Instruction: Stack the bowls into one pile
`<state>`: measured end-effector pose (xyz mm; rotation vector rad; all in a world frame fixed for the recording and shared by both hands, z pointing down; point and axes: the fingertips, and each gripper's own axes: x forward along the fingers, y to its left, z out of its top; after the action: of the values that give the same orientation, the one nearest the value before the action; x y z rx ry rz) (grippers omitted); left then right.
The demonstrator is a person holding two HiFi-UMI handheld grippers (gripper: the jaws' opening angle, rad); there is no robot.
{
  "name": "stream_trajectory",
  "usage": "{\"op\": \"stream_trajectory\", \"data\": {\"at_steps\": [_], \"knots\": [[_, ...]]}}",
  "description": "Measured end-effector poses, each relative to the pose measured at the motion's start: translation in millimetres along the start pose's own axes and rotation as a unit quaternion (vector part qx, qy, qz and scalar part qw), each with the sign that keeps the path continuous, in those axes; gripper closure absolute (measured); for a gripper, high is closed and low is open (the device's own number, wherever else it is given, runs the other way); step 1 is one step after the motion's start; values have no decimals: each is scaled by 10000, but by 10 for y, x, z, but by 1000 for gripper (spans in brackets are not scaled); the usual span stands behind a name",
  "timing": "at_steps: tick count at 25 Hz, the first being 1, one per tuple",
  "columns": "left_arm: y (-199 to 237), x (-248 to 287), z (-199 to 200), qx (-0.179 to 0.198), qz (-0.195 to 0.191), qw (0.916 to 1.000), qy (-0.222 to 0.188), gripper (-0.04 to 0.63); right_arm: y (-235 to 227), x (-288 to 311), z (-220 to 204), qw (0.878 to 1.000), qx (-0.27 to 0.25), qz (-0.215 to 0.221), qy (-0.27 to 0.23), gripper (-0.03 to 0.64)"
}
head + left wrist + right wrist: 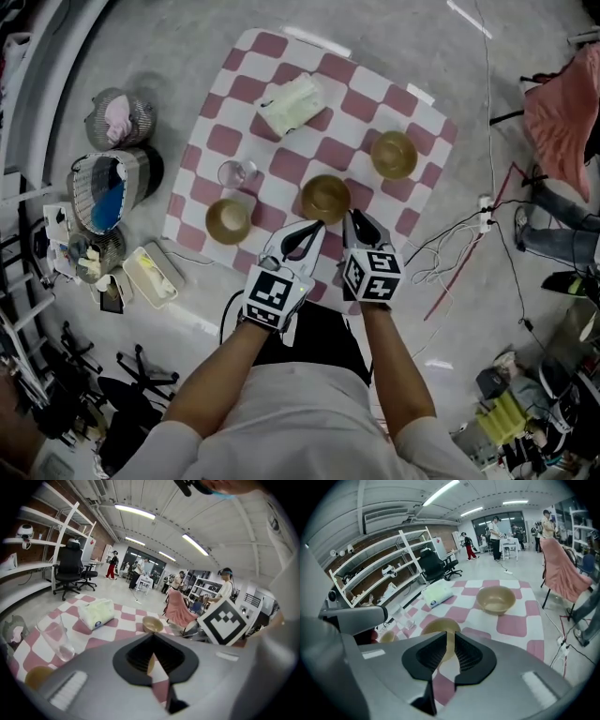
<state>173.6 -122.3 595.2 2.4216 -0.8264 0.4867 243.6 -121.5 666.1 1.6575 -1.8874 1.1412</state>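
Three tan bowls stand apart on a red-and-white checked cloth [281, 47]: a left bowl [228, 218], a middle bowl [325, 197] and a right bowl [394, 155]. My left gripper [310, 228] hovers at the middle bowl's near rim, jaws shut on nothing. Just to its right is my right gripper [353, 218], also shut and empty. In the right gripper view, my right gripper [450, 637] points at the middle bowl [438, 626], with the right bowl [496, 599] beyond. In the left gripper view, my left gripper [151, 639] hides the middle bowl; the right bowl [153, 624] shows behind.
A clear glass [237, 173] stands between the left and middle bowls. A pale tissue pack [292, 103] lies at the cloth's far side. Wire baskets [120, 117] and clutter sit on the floor at left; cables [469, 234] and a pink-draped chair [562, 112] at right.
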Motion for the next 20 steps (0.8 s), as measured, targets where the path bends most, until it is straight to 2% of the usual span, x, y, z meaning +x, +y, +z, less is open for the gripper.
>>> {"op": "stream_trajectory", "data": {"at_steps": [8, 15, 20], "knots": [[35, 57, -232, -176, 80, 9997, 172, 589, -166, 302, -266, 9980, 394, -118, 476, 577], [89, -22, -342, -271, 101, 9994, 187, 589, -214, 429, -316, 9946, 774, -367, 595, 583], [139, -135, -332, -286, 121, 9994, 127, 589, -223, 394, -303, 9922, 1039, -347, 598, 600]]}}
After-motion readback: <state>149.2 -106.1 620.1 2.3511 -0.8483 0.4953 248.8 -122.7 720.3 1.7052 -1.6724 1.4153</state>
